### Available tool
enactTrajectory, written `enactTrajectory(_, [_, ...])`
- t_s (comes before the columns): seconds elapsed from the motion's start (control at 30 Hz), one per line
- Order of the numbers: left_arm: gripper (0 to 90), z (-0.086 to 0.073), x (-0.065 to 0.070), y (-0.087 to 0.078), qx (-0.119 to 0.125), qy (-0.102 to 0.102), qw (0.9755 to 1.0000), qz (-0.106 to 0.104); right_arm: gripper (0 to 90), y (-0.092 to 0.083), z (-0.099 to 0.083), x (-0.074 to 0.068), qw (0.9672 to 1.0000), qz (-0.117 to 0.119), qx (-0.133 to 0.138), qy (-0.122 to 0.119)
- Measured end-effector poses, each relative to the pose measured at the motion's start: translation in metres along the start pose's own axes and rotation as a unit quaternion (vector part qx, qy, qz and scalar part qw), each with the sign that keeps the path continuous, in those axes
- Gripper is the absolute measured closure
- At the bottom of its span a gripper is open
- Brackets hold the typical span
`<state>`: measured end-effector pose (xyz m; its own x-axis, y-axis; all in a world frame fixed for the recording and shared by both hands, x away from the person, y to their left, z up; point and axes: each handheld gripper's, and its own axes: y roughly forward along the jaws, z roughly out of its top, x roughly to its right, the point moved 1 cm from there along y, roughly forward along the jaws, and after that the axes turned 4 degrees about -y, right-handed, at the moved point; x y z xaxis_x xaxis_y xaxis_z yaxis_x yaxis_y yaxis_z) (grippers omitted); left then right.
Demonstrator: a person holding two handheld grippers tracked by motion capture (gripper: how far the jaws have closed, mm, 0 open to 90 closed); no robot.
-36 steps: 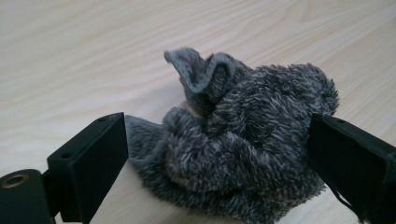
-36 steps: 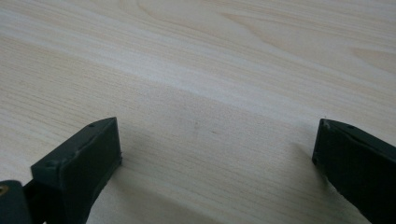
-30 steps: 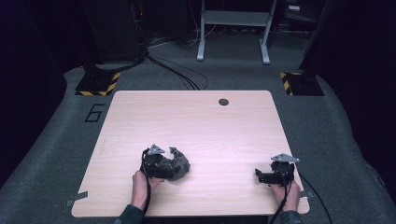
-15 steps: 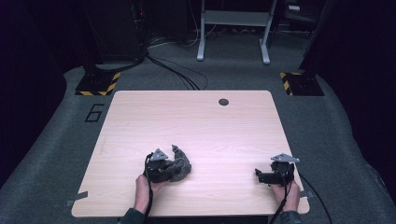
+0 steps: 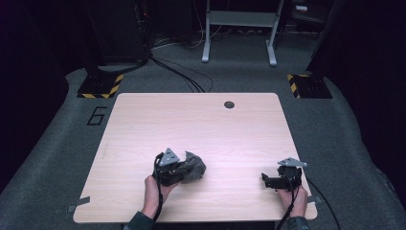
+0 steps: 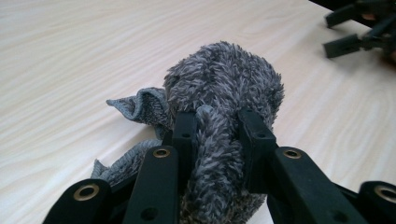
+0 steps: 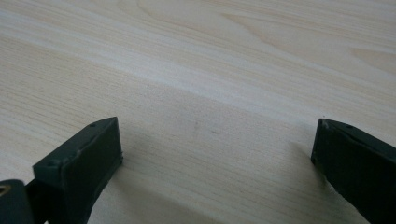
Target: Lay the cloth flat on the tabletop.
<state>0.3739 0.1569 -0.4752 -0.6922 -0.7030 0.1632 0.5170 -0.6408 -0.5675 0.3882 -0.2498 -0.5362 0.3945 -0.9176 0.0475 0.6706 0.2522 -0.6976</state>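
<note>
- Near the front edge of the surface [image 5: 143, 115], on my own side of it, lies a grey fuzzy cloth [image 5: 191, 167], bunched into a lump; it serves as the landmark for every place given below.
- My left tongs [image 5: 179, 168] are at the near-left flank of the cloth, and the left gripper view shows their jaws clamped on a thick fold of the cloth [image 6: 219, 93], pile bulging out between them.
- A thinner hemmed corner [image 6: 135, 103] of the cloth sticks out to the left of the clamped fold, loose on the wood.
- My right tongs [image 5: 269, 180] rest well to the right of the cloth, apart from it; the right gripper view shows their jaws spread wide with nothing but bare wood grain between.
- A small dark round hole [image 5: 229, 104] sits in the surface well beyond the cloth, toward the far edge.
- Progress, as I judge it: the first grasp is made, since one fold is firmly held. The cloth itself remains crumpled, neither spread flat nor folded.
- What is left, in my estimate: a second hold by the right tongs on a free corner, then the opening out or tidying of the bundle. Most of the work remains ahead.
</note>
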Motion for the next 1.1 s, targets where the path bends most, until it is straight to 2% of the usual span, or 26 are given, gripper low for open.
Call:
enactTrajectory(0.03, [70.4,-0.003,0.010,0.012,-0.013,0.011,0.9998,-0.005,1.4,0.000,0.000,0.000,1.0000,-0.001,0.000,0.000])
enactTrajectory(0.07, [69.8,-0.003,0.010,0.012,-0.013,0.011,0.9998,-0.005,1.4,0.000,0.000,0.000,1.0000,-0.001,0.000,0.000])
enactTrajectory(0.1, [68.8,-0.009,0.016,0.026,-0.033,0.017,0.9991,-0.017,1.5,0.000,0.000,0.000,1.0000,-0.001,0.000,0.000])
enactTrajectory(0.17, [64.7,-0.017,0.020,0.038,-0.047,0.012,0.9984,-0.029,1.6,0.000,0.000,0.000,1.0000,-0.001,0.000,0.000])
enactTrajectory(0.2, [60.3,-0.017,0.020,0.038,-0.047,0.012,0.9984,-0.029,1.6,0.000,0.000,0.000,1.0000,-0.001,0.000,0.000])
enactTrajectory(0.23, [60.3,-0.019,0.021,0.040,-0.048,0.009,0.9983,-0.030,1.6,0.000,0.000,0.000,1.0000,-0.002,0.000,-0.001])
enactTrajectory(0.27, [52.8,-0.019,0.021,0.040,-0.047,0.008,0.9984,-0.032,1.7,0.000,0.000,0.000,1.0000,-0.002,0.000,-0.001])
enactTrajectory(0.3, [36.8,-0.018,0.021,0.036,-0.045,-0.003,0.9985,-0.032,1.6,0.000,0.000,0.000,1.0000,-0.002,-0.001,0.000])
enactTrajectory(0.43, [17.1,-0.016,0.016,0.020,-0.028,-0.012,0.9990,-0.033,3.7,0.000,0.002,0.000,1.0000,0.002,-0.007,0.000])
enactTrajectory(0.47, [16.0,-0.015,0.011,0.008,-0.016,-0.022,0.9991,-0.034,8.5,-0.001,0.004,-0.003,1.0000,0.009,-0.004,-0.002])
enactTrajectory(0.5, [15.2,-0.015,0.011,0.008,-0.016,-0.022,0.9991,-0.034,8.8,-0.002,0.005,-0.005,0.9999,0.015,-0.004,0.003])
enactTrajectory(0.53, [15.2,-0.015,0.008,0.002,-0.010,-0.023,0.9992,-0.031,8.8,-0.002,0.005,-0.005,0.9999,0.015,-0.004,0.003])
enactTrajectory(0.57, [15.0,-0.014,0.001,-0.008,-0.001,-0.028,0.9993,-0.023,9.4,-0.002,0.012,-0.013,0.9995,0.031,0.001,0.005])
enactTrajectory(0.6, [15.0,-0.014,0.001,-0.008,-0.001,-0.028,0.9993,-0.023,9.4,-0.002,0.012,-0.013,0.9995,0.031,0.001,0.005])
enactTrajectory(0.63, [15.3,-0.013,-0.007,-0.015,0.003,-0.039,0.9991,-0.015,10.8,-0.004,0.022,-0.023,0.9988,0.047,0.010,-0.006])
enactTrajectory(0.67, [15.6,-0.012,-0.012,-0.016,0.004,-0.046,0.9989,-0.010,11.5,-0.005,0.026,-0.028,0.9985,0.053,0.013,-0.006])
enactTrajectory(0.7, [16.4,-0.012,-0.017,-0.018,0.005,-0.047,0.9989,-0.005,12.9,-0.007,0.033,-0.034,0.9978,0.062,0.017,-0.013])
enactTrajectory(0.77, [18.5,-0.012,-0.026,-0.018,0.003,-0.059,0.9983,0.006,14.2,-0.008,0.046,-0.046,0.9963,0.077,0.028,-0.023])
enactTrajectory(0.8, [19.7,-0.012,-0.026,-0.018,0.003,-0.059,0.9983,0.006,14.2,-0.008,0.046,-0.046,0.9963,0.077,0.028,-0.023])
enactTrajectory(0.83, [21.7,-0.013,-0.033,-0.014,-0.001,-0.073,0.9972,0.019,18.0,-0.008,0.060,-0.061,0.9944,0.097,0.031,-0.030])
enactTrajectory(0.87, [22.4,-0.013,-0.033,-0.014,-0.001,-0.073,0.9972,0.019,18.0,-0.008,0.060,-0.061,0.9944,0.097,0.031,-0.030])
enactTrajectory(0.9, [22.4,-0.014,-0.038,-0.012,-0.013,-0.075,0.9969,0.021,19.5,-0.007,0.065,-0.065,0.9932,0.106,0.032,-0.036])
enactTrajectory(0.97, [27.8,-0.019,-0.045,-0.004,-0.028,-0.089,0.9951,0.032,29.2,-0.003,0.084,-0.085,0.9895,0.131,0.031,-0.053])
enactTrajectory(1.03, [29.4,-0.020,-0.048,-0.001,-0.038,-0.091,0.9946,0.030,34.4,0.000,0.093,-0.096,0.9858,0.152,0.033,-0.062])
enactTrajectory(1.07, [29.4,-0.021,-0.050,0.002,-0.043,-0.093,0.9942,0.031,34.4,0.000,0.093,-0.096,0.9858,0.152,0.033,-0.062])
enactTrajectory(1.1, [31.4,-0.024,-0.053,0.006,-0.052,-0.103,0.9928,0.030,41.1,0.004,0.105,-0.111,0.9824,0.169,0.032,-0.073])
